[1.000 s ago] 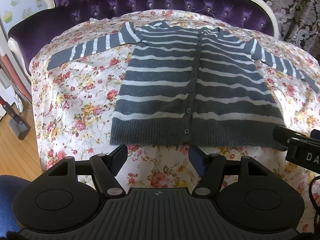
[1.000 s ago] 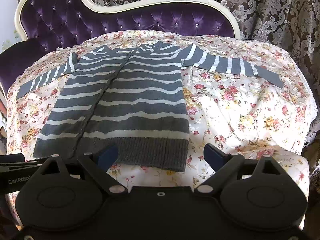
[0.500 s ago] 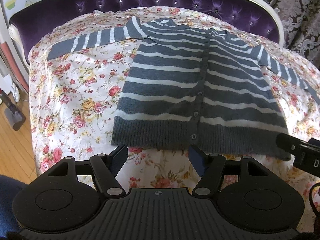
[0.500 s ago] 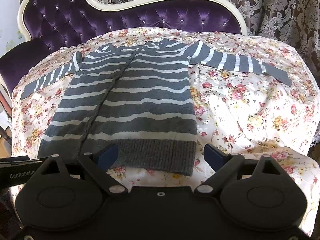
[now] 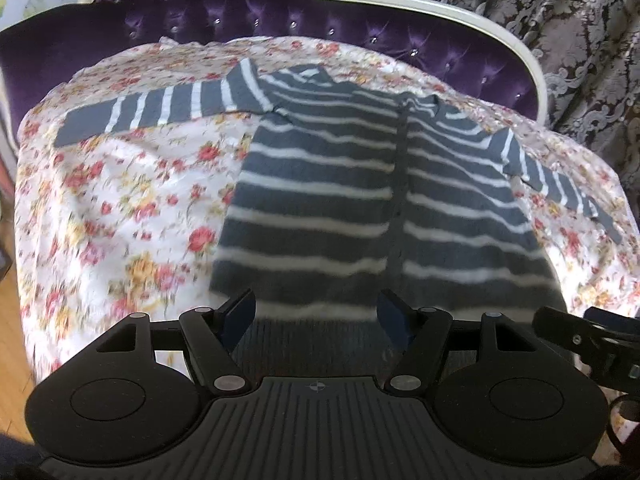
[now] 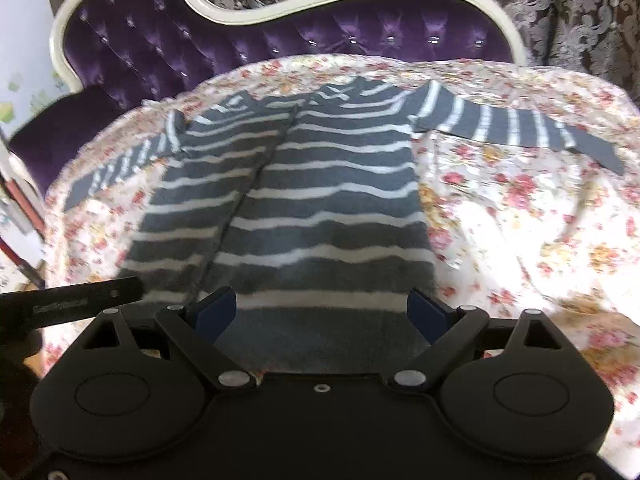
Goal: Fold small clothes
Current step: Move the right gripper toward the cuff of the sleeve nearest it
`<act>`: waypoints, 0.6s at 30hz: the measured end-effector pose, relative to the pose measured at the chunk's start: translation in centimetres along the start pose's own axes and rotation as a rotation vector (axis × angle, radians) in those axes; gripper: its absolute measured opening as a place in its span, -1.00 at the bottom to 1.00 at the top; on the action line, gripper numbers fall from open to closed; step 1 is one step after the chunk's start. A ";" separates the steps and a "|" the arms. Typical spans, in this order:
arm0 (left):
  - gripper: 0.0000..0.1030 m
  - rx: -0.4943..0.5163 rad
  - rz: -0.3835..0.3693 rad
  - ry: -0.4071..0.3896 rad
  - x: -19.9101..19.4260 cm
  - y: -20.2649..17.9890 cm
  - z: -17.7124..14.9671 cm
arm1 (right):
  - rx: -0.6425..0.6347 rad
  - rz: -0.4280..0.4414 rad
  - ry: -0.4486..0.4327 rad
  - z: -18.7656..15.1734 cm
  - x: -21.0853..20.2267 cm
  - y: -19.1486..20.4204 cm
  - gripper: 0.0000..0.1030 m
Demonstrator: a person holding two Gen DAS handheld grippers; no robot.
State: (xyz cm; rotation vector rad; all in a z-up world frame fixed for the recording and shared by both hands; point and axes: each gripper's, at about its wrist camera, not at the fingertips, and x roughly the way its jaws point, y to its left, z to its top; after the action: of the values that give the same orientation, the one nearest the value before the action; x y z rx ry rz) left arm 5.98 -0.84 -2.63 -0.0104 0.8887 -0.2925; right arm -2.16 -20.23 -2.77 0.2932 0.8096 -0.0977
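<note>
A grey cardigan with white stripes [image 5: 360, 200] lies flat, front up and buttoned, on a floral sheet, both sleeves spread sideways. It also shows in the right wrist view [image 6: 312, 208]. My left gripper [image 5: 318, 316] is open and empty, above the hem's left half. My right gripper [image 6: 320, 314] is open and empty, above the hem's right half. The left sleeve [image 5: 160, 110] reaches far left; the right sleeve [image 6: 516, 128] reaches far right. Both views are blurred by motion.
The floral sheet [image 5: 120, 208] covers a purple tufted sofa [image 6: 200, 52] with a white frame. Patterned curtains [image 5: 580, 40] hang behind. Wooden floor [image 5: 10, 292] shows at the left. The right gripper's body [image 5: 592, 340] shows at the left view's right edge.
Both grippers have moved forward over the cardigan's hem, which now lies between the fingers in each view. The jaws stay open. The cardigan has not moved.
</note>
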 end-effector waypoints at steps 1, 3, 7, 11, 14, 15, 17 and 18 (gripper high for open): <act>0.28 0.015 0.009 -0.014 0.2 0.0 0.5 | 0.008 0.028 -0.002 0.2 0.2 -0.2 0.81; 0.28 0.036 0.025 -0.045 0.6 0.0 1.2 | 0.026 0.085 -0.002 0.7 0.7 -0.6 0.81; 0.31 0.025 0.031 -0.096 1.4 0.7 3.5 | 0.065 0.134 0.023 1.7 1.9 -1.3 0.81; 0.50 0.029 0.052 -0.144 2.4 1.1 5.9 | 0.037 0.103 0.023 2.7 2.9 -1.4 0.84; 0.52 0.050 0.061 -0.160 3.6 0.9 7.2 | 0.014 0.078 0.022 3.5 3.9 -1.5 0.89; 0.53 0.049 0.061 -0.155 4.2 0.9 7.5 | 0.006 0.070 0.024 3.8 4.4 -1.4 0.89; 0.54 0.041 0.057 -0.143 5.4 1.1 7.9 | -0.010 0.063 0.019 4.4 5.0 -1.2 0.89; 0.55 0.036 0.057 -0.139 6.0 1.2 8.0 | -0.020 0.064 0.013 4.7 5.4 -1.0 0.89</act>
State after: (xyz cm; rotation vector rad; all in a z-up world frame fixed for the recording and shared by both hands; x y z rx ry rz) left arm 16.00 -2.18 -2.31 0.0277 0.7441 -0.2517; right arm 4.61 -22.48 -3.84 0.3007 0.8125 -0.0276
